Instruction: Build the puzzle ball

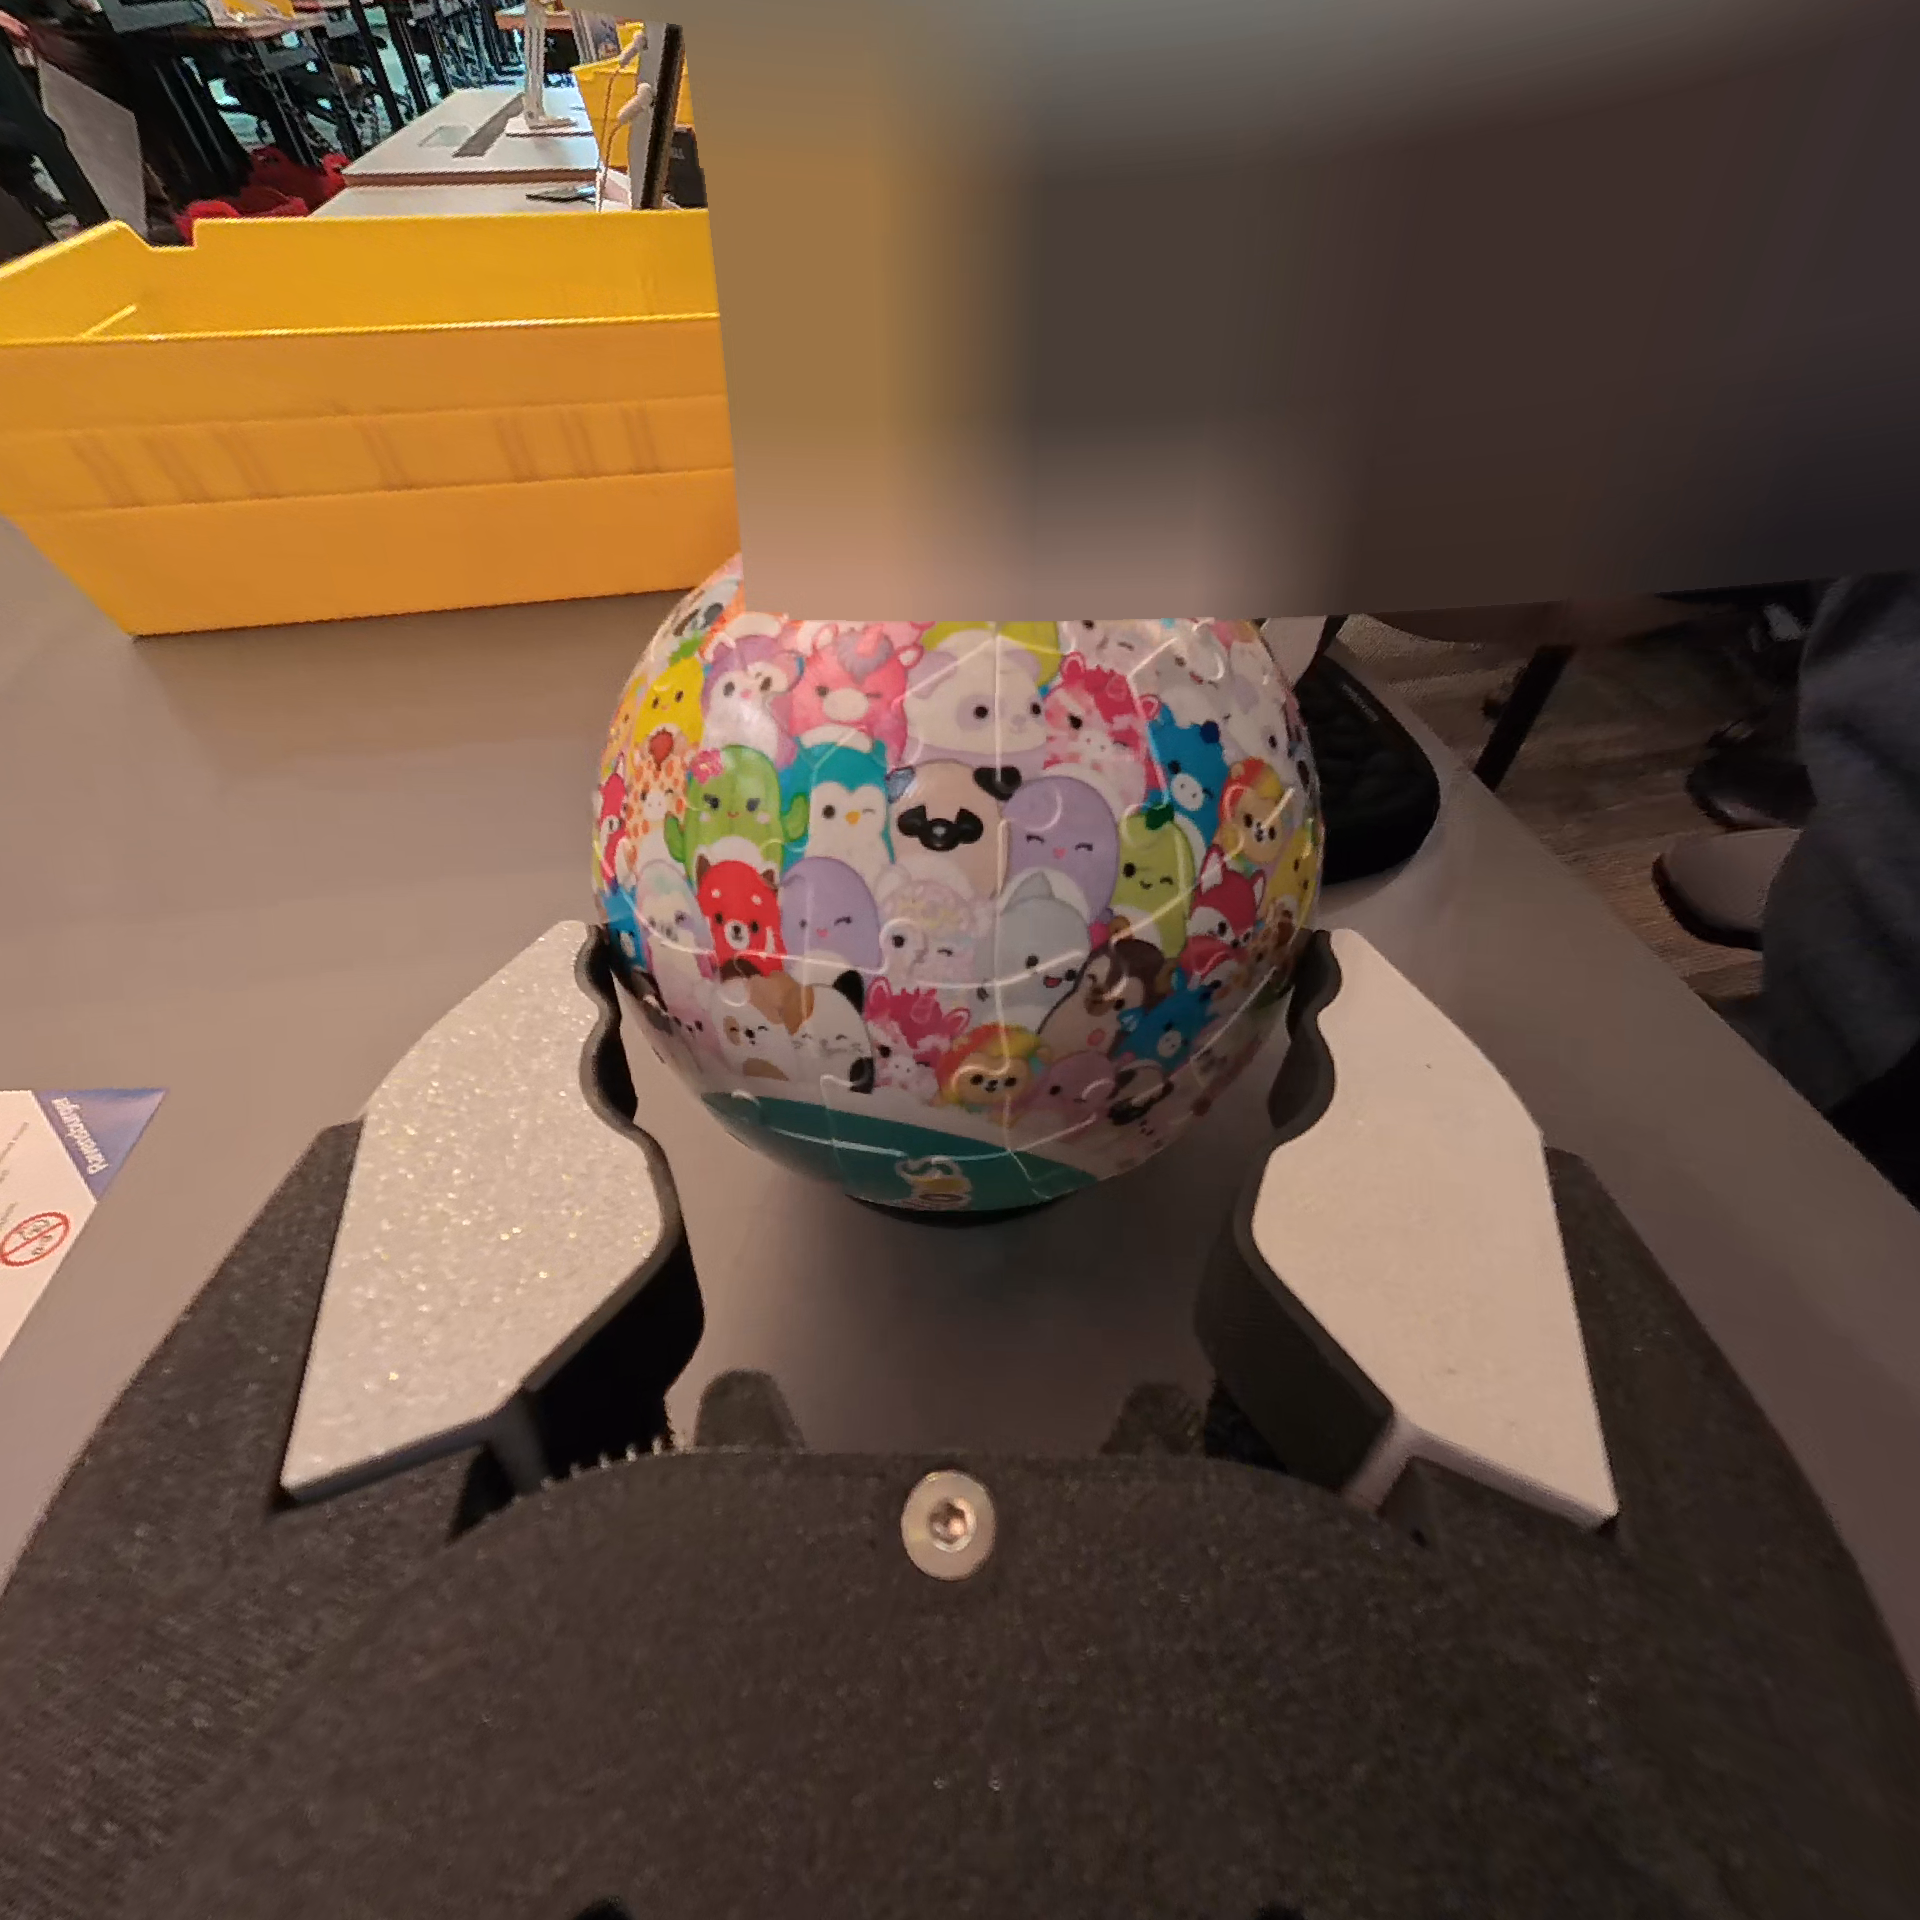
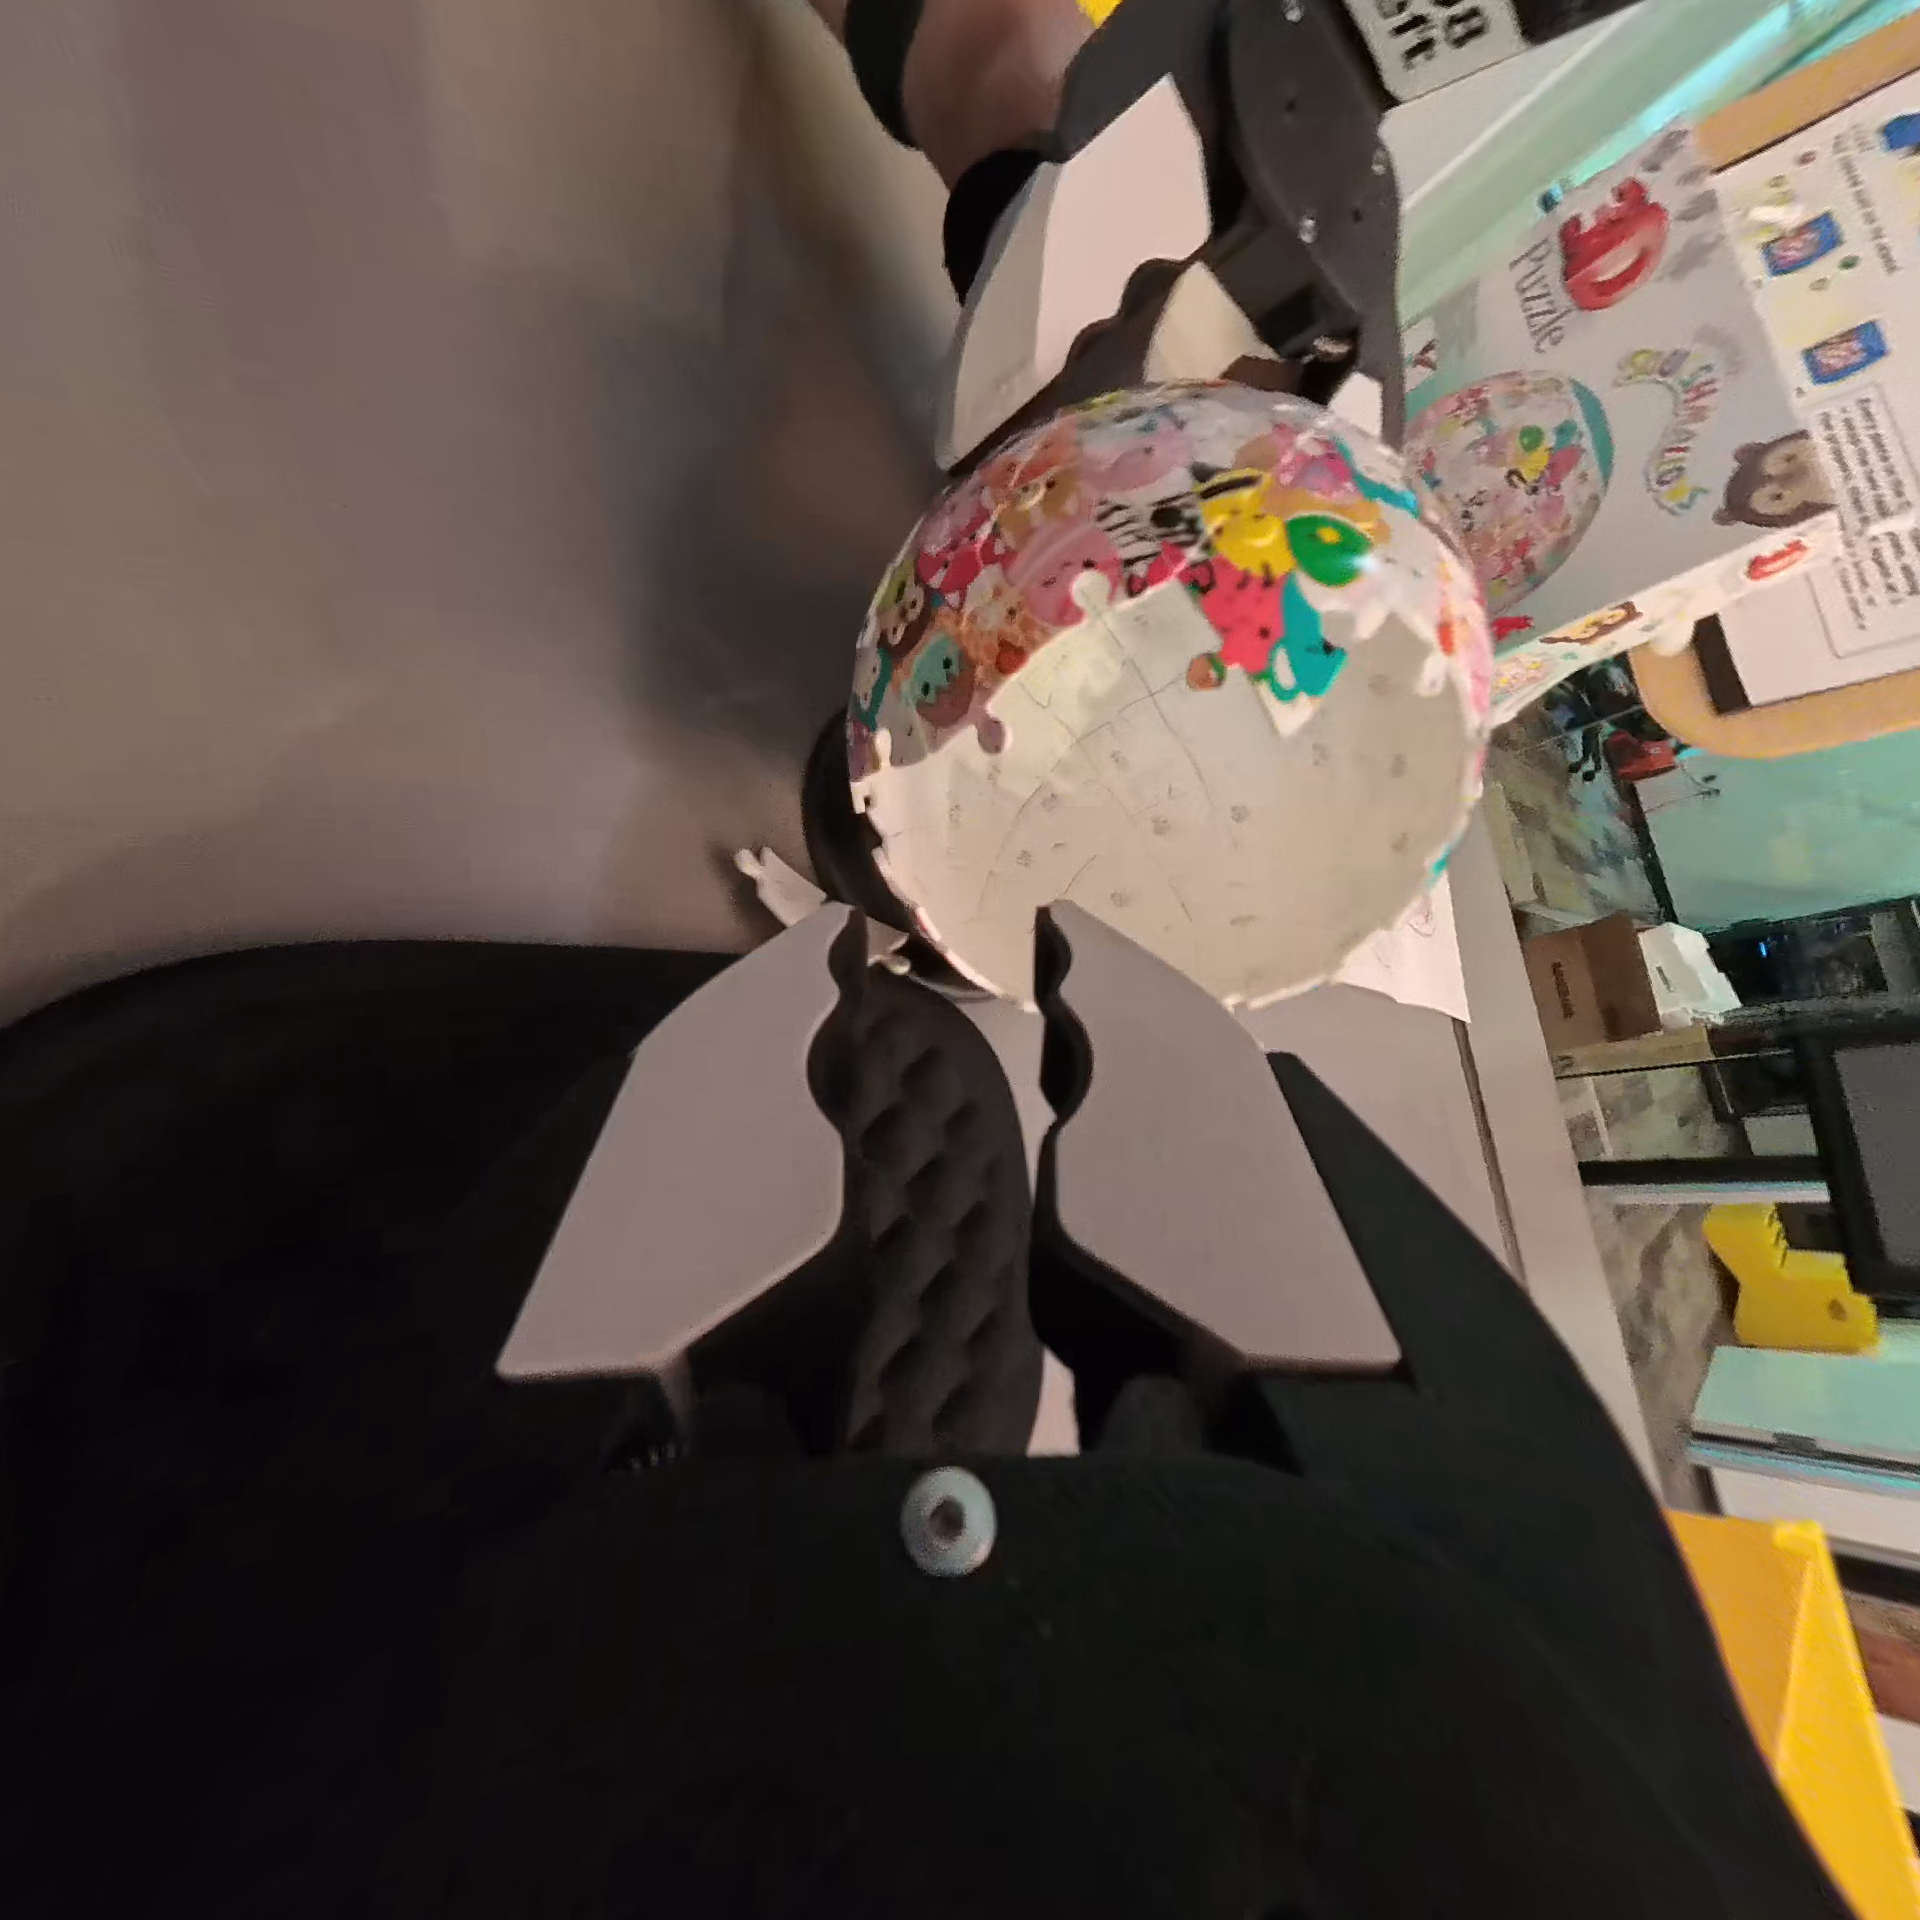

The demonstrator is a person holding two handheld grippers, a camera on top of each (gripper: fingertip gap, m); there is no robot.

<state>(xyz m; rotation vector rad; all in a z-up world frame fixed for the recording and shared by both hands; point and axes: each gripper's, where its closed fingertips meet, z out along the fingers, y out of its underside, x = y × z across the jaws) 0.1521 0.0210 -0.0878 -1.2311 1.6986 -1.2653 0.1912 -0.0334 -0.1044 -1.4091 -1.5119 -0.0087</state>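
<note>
The puzzle ball [image 1: 956, 883], covered in colourful cartoon animals, sits on a black stand [image 1: 956, 1210] on the grey table [image 1: 312, 831]. My left gripper [image 1: 956, 961] is shut on the ball, one fingertip pressed against each side. In the right wrist view the ball [image 2: 1174, 727] shows a large opening with its white inside. One of the left gripper's fingers [image 2: 1013, 312] rests on its far side. My right gripper [image 2: 945, 920] is at the ball's lower edge, jaws a narrow gap apart. A small white puzzle piece [image 2: 771, 881] shows at its fingertip. I cannot tell whether it is gripped.
A yellow bin [image 1: 364, 436] stands at the back left of the table. A printed leaflet [image 1: 42, 1195] lies at the left edge. The puzzle's box [image 2: 1621, 395] stands behind the ball. A person's hand [image 2: 966, 83] holds the left gripper.
</note>
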